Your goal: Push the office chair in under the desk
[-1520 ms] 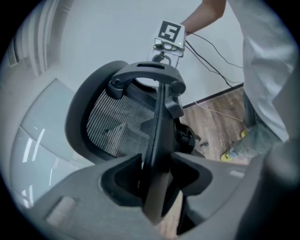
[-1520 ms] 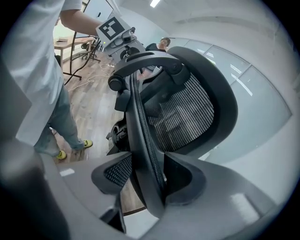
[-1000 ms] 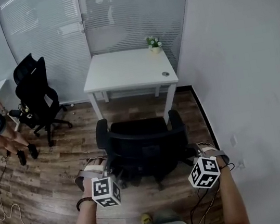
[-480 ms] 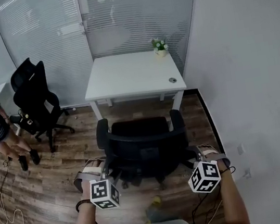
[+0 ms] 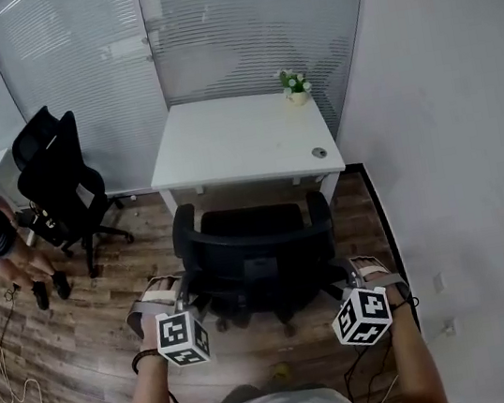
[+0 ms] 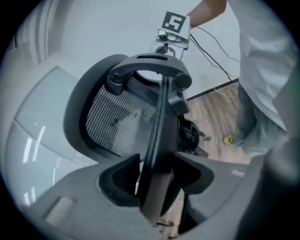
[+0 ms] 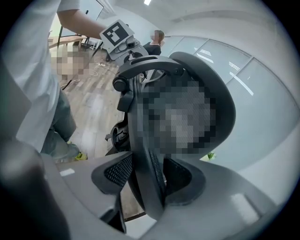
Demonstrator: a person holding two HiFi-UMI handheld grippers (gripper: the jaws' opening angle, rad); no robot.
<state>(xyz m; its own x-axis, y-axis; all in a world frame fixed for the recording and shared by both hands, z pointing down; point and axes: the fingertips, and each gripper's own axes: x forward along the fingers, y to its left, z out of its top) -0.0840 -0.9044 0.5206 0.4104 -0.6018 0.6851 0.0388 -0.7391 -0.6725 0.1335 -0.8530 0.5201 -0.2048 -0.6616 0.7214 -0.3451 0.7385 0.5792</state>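
**A:** where's the office chair [image 5: 258, 254] at?

**B:** straight ahead of both tools, seat front right at the table [image 5: 234, 146] edge. Right tool [image 7: 147, 176] is clamped on its back edge. Left tool [image 6: 157, 174] straddles the same edge loosely, jaws have just been opening.

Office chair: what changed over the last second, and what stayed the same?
The office chair has rolled toward the white desk, closing most of the gap between them. Both grippers went with it. The right gripper is clamped on the backrest rim. The jaws of the left gripper have just been opening, with the rim between them. The desk, its potted plant and the second black chair stayed put.
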